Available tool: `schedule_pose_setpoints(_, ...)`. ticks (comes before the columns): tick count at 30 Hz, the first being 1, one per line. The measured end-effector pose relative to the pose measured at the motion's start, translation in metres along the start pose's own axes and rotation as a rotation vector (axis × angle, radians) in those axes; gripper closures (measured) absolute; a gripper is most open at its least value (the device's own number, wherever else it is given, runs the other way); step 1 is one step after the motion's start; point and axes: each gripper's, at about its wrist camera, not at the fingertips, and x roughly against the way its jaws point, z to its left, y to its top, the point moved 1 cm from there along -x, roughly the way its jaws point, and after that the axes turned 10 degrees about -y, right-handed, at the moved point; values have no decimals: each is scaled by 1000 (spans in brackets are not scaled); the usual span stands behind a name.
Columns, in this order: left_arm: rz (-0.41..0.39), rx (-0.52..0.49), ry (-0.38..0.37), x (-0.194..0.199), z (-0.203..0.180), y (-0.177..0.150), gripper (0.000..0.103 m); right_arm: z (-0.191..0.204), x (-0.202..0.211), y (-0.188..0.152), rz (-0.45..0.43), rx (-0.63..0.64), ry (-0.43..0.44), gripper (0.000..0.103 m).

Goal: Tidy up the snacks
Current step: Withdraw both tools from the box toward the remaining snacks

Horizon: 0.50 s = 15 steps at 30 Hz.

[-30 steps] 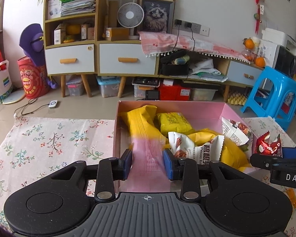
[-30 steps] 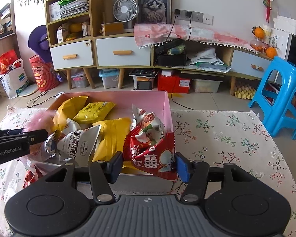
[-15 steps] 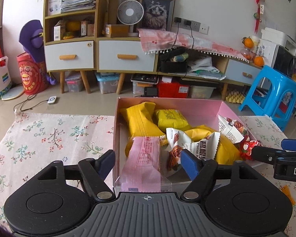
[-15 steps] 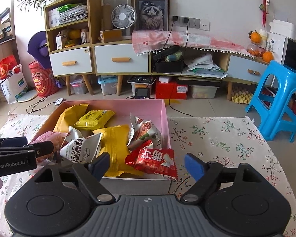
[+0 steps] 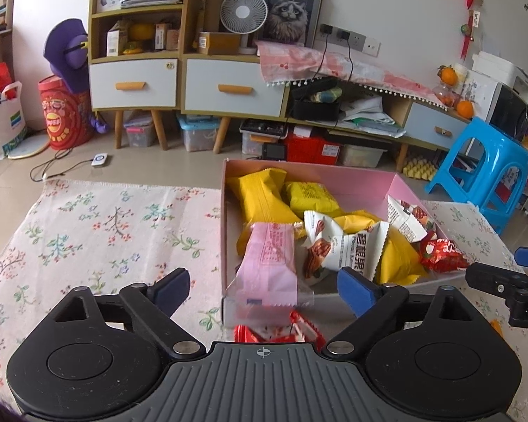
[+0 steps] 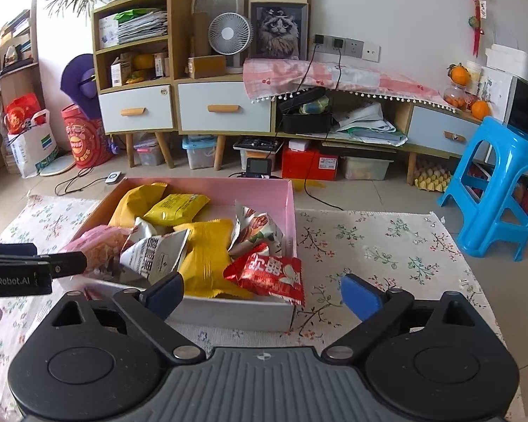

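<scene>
Box (image 6: 292,207), pink, open-topped, on a bench under a floral cloth (image 6: 380,246); it stands just before both grippers. Contents: two yellow packs at the back (image 5: 260,198) (image 5: 311,198), a white nut pack (image 5: 345,249) in the middle over a further yellow pack (image 6: 207,253), a second white pack (image 6: 255,228) tilted against the right wall.

Pink pack (image 5: 271,263): lying lengthwise in the box's near left corner, its lower end over the front wall, free of any grip.

Red pack (image 6: 271,274): lying in the near right corner, one end hanging over the front wall, also free.

Left hand-held gripper (image 5: 264,288): jaws have just been opening and now stand spread wide, the pink pack between them but untouched by either pad. A bit of red wrapper (image 5: 278,330) shows on the cloth just under it, outside the box.

Right hand-held gripper (image 6: 262,293): jaws likewise just opened, spread wide, the red pack between and ahead of the pads, touching neither.

Background: blue stool (image 6: 503,183) on the floor at right; cabinet (image 6: 179,105) with fan (image 6: 230,33) along the wall.
</scene>
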Motion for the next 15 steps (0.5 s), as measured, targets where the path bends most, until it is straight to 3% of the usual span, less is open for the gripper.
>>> schedule_pose_setpoints(15, 98, 5, 1, 24, 9, -28, 3, -6, 31, -18, 6, 60, 46, 13)
